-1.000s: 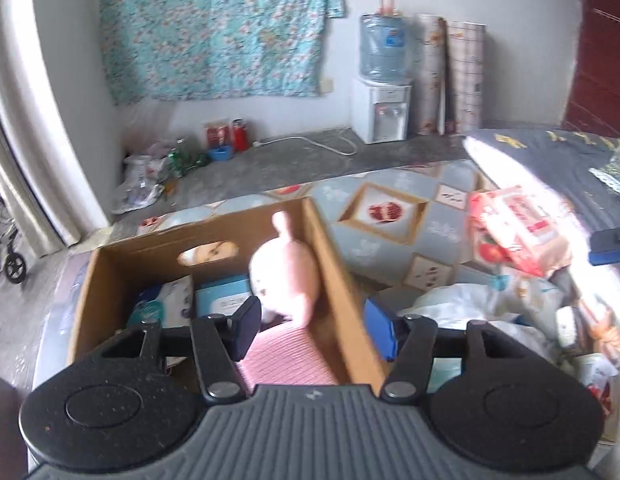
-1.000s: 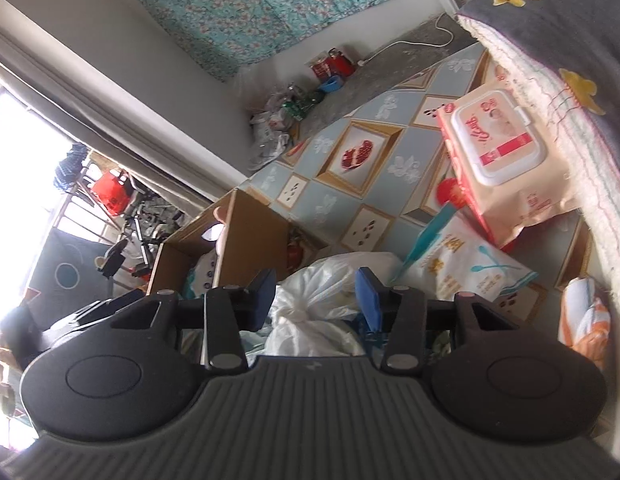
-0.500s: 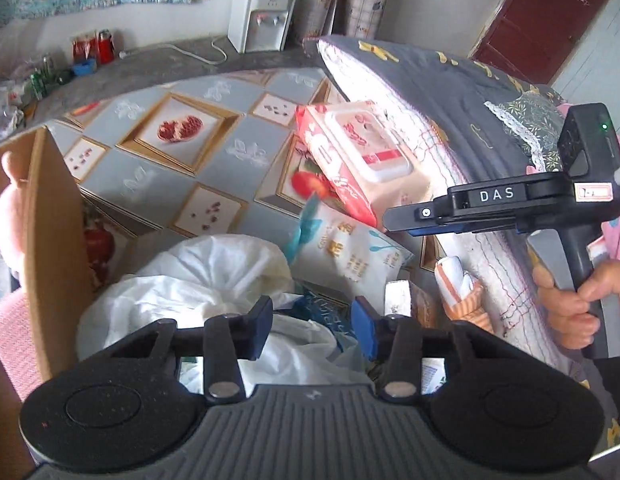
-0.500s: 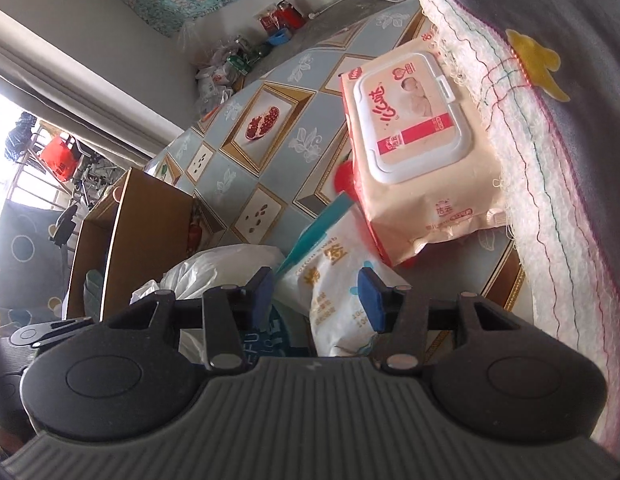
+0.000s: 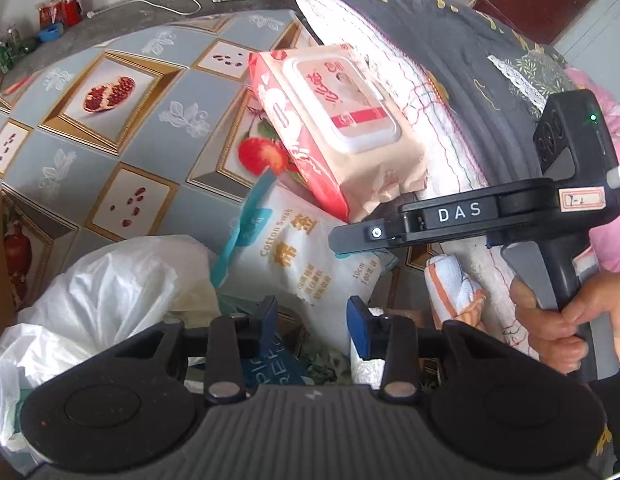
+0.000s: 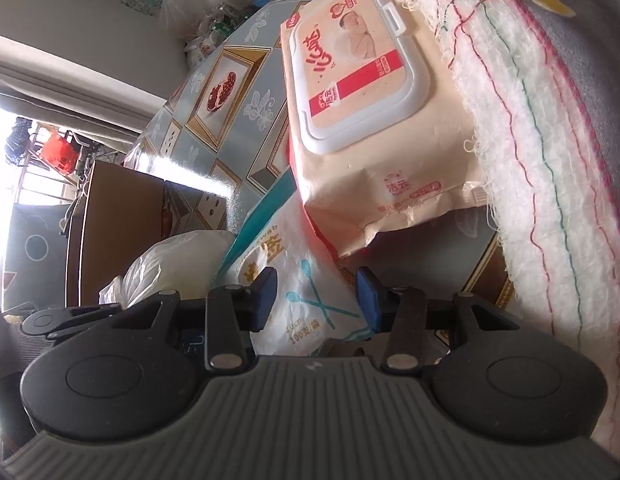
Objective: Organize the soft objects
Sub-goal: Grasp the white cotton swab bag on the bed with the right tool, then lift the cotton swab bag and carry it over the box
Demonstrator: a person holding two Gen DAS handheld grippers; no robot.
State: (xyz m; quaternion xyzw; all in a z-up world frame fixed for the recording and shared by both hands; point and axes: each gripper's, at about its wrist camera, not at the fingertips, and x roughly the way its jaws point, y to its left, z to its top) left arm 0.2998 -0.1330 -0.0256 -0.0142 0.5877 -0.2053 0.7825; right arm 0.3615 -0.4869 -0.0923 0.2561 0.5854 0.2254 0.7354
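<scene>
A white cotton swab bag [image 5: 306, 256] lies in a pile of soft goods under a peach wet wipes pack [image 5: 334, 120]. My right gripper [image 6: 316, 294] is low over the cotton swab bag [image 6: 306, 300]; its jaws are closing with the bag between them, and no pad visibly presses it. From the left wrist view the right gripper [image 5: 342, 242] reaches in from the right, held by a hand [image 5: 562, 316]. My left gripper [image 5: 312, 320] hangs over a dark teal pack [image 5: 270, 364], jaws closing on nothing.
A white plastic bag [image 5: 110, 280] bulges at the left of the pile. A rolled orange-striped cloth [image 5: 454, 280] lies against a folded dark quilt [image 5: 450, 80] on the right. The cardboard box [image 6: 106, 232] stands further left on the patterned mat [image 5: 110, 168].
The left gripper swung from over the box to the pile and came down, its jaws narrowing. The right gripper dropped toward the cotton swab bag, with its jaws slightly narrower.
</scene>
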